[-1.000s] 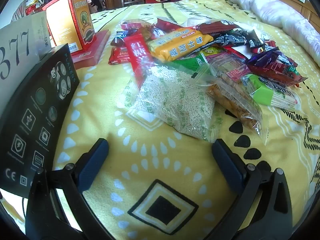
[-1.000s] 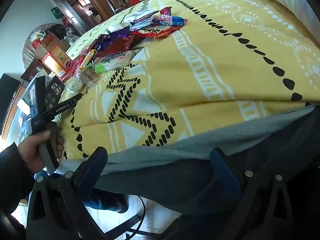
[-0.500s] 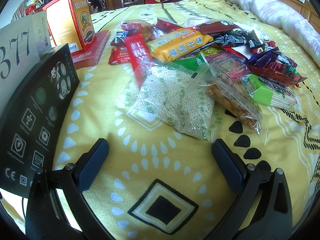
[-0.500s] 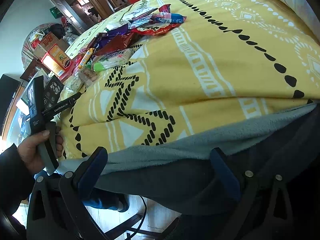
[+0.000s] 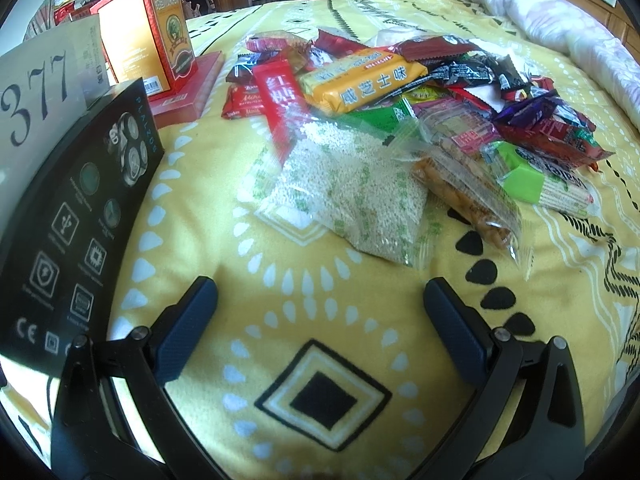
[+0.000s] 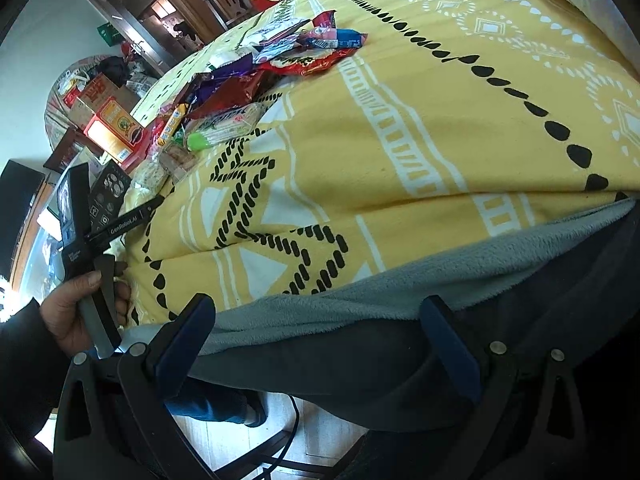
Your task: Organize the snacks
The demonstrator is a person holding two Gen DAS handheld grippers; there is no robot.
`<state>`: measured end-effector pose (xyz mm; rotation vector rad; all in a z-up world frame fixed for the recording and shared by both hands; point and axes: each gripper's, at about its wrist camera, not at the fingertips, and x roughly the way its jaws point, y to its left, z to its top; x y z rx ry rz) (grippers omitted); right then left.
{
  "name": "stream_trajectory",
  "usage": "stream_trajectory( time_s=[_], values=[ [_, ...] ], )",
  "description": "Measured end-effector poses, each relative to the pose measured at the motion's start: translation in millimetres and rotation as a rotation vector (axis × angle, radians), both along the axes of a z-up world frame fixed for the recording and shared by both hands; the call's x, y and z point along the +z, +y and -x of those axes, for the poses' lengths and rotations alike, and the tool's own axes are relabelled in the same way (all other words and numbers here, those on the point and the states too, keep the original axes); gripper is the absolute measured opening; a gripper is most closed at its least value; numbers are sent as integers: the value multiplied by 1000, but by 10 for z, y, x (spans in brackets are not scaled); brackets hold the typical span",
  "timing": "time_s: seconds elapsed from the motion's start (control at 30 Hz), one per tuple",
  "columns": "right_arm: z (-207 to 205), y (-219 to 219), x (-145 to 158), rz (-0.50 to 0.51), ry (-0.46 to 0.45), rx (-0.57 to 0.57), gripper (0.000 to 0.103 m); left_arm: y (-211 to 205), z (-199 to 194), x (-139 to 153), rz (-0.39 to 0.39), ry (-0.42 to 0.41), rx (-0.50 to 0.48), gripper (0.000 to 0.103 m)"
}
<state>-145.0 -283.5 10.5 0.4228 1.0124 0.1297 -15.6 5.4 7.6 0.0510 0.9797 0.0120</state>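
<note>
From the left wrist view, the left tongs (image 5: 320, 304) hung with their jaws spread wide and nothing between them, low over the yellow patterned bedspread (image 5: 280, 280) near the bed's near edge. Just beyond the fingertips lay the snack pile (image 5: 400, 120), spread across the middle of the bed. Nearest was a clear bag of white grains (image 5: 352, 196), lying flat with its far end tucked under a red stick packet (image 5: 278, 100) and an orange-yellow bar (image 5: 360, 80). Beside the grain bag, to its right, lay a clear packet of orange-brown pieces (image 5: 468, 204) and a green-ended wrapped pack (image 5: 540, 184). Dark, red and purple wrappers were heaped behind them. At the left edge of the bed a black box with white icons (image 5: 72, 220) stood on end, a white card marked 377 (image 5: 36, 100) behind it, and farther back a red-and-yellow carton (image 5: 148, 40) stood upright on a flat red box (image 5: 192, 88). A pale folded quilt (image 5: 560, 20) lay along the far right side.

From the right wrist view, the right tongs (image 6: 320, 332) were likewise agape and empty, held off the side edge of the bed, over a grey fleece layer (image 6: 360, 300) and dark fabric (image 6: 360, 360) below the bedspread. The snack pile (image 6: 248, 92) sat well apart, toward the far left of the bed. At the left, a hand (image 6: 76, 308) in a dark sleeve gripped the handle of the other tool (image 6: 100, 240), which pointed toward the pile.
</note>
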Motion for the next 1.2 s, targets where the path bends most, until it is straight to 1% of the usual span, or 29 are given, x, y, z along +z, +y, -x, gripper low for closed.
stream_trajectory(
  time_s=[0.13, 0.17, 0.27, 0.33, 0.4, 0.47, 0.53, 0.57, 0.63, 0.67, 0.7, 0.8, 0.87, 0.93, 1.0, 1.03, 1.13, 1.2],
  values=[
    [10, -32, 32, -72, -50, -7, 103, 24, 53, 7, 12, -2, -29, 103],
    [17, -34, 44, -69, -53, -10, 103, 17, 79, 7, 10, -3, -38, 103],
    [75, -49, 141, -25, -108, -18, 103, 11, 144, 38, 7, -12, -57, 103],
    [74, -28, 170, -21, -98, -9, 103, 16, 172, 60, 18, -6, -67, 103],
    [71, -3, 221, -24, -109, 6, 103, 26, 175, 95, 28, 9, -86, 103],
    [66, 21, 308, -43, -121, 21, 103, 41, 171, 143, 62, 19, -107, 103],
    [30, 58, 420, -67, -104, 34, 103, 74, 161, 213, 116, 18, -115, 103],
    [13, 86, 499, -79, -107, 43, 103, 92, 151, 258, 147, 7, -114, 103],
    [-5, 171, 760, -65, -168, 71, 103, 113, 117, 330, 174, -21, -113, 103],
    [-21, 236, 944, -47, -213, 96, 103, 118, 92, 363, 179, -38, -115, 103],
    [-16, 293, 1092, -26, -259, 119, 103, 111, 66, 381, 177, -52, -117, 103],
    [-18, 519, 1665, 55, -404, 186, 103, 110, -80, 394, 157, -74, -125, 103],
    [22, 660, 1913, 126, -485, 212, 103, 124, -203, 352, 146, -74, -120, 103],
    [4, 798, 2054, 176, -519, 231, 103, 126, -314, 295, 156, -58, -121, 103],
    [-74, 818, 2014, 154, -491, 239, 103, 104, -344, 254, 169, -48, -137, 103],
    [-117, 793, 1932, 134, -458, 240, 103, 85, -365, 228, 168, -44, -147, 103],
    [-203, 831, 1678, 124, -371, 253, 103, 51, -424, 140, 154, -31, -160, 103],
    [-248, 836, 1506, 113, -320, 256, 103, 48, -499, 58, 157, 9, -162, 103]
  ],
)
